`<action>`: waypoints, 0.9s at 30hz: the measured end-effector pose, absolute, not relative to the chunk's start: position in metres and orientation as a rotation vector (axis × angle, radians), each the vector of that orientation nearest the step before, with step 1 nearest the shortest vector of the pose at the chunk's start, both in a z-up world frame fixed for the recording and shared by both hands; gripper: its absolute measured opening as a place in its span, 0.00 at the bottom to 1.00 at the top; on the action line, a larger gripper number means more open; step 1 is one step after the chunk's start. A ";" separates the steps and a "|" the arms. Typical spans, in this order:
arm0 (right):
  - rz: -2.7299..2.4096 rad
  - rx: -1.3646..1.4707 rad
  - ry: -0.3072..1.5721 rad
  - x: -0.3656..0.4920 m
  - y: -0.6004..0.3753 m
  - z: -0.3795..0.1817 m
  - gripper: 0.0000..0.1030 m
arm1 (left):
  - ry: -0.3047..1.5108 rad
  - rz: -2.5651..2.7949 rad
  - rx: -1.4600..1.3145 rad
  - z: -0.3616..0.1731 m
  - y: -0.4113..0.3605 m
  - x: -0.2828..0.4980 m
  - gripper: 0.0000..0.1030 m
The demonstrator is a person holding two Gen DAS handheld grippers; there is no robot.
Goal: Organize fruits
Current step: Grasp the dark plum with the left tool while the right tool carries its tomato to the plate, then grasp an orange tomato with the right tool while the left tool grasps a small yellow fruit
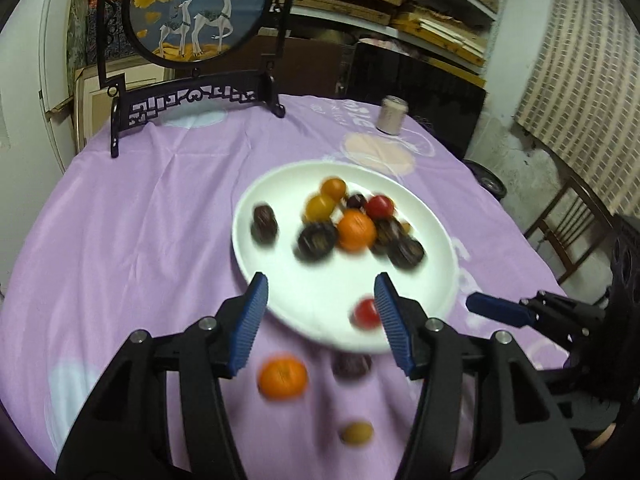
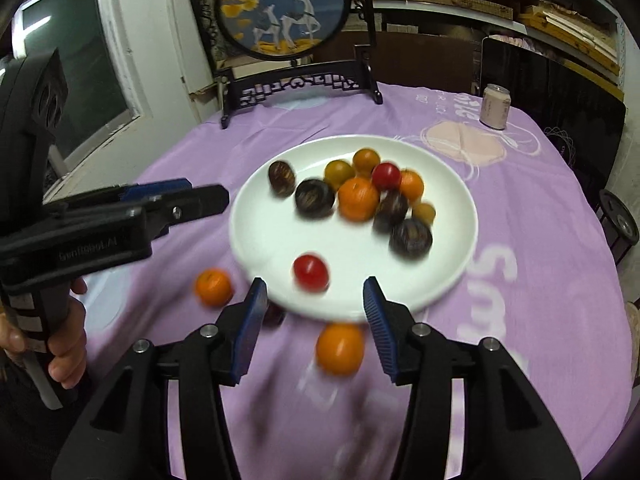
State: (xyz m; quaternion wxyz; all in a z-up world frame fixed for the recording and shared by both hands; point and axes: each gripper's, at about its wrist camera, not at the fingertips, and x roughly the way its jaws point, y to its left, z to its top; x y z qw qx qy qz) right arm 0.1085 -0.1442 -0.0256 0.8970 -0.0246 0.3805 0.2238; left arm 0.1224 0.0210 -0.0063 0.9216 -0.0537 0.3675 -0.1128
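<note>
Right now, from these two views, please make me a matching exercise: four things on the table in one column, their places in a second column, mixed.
1. lone red tomato
2. pink can
3. orange nearest the right wrist camera
4. deer screen

a. on the purple cloth, just off the white plate's near rim
b. on a dark carved stand
c. on the plate, apart from the pile
d. upright on the cloth, beyond the plate

Pairs: 1-c; 2-d; 3-a; 4-b

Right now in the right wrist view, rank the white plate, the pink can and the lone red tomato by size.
1. White plate
2. Pink can
3. Red tomato

The can stands farther away, so ranks two and three are unsure.
</note>
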 end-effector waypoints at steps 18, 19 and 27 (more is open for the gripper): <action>0.405 -0.053 0.843 0.063 -0.160 -0.047 0.52 | 0.750 -0.212 -0.064 -0.016 0.023 0.043 0.74; 0.391 -0.048 0.866 0.068 -0.162 -0.055 0.52 | 0.762 -0.212 -0.070 -0.020 0.025 0.042 0.74; 0.364 -0.066 0.943 0.120 -0.148 -0.092 0.47 | 0.870 -0.240 -0.116 -0.052 0.032 0.038 0.79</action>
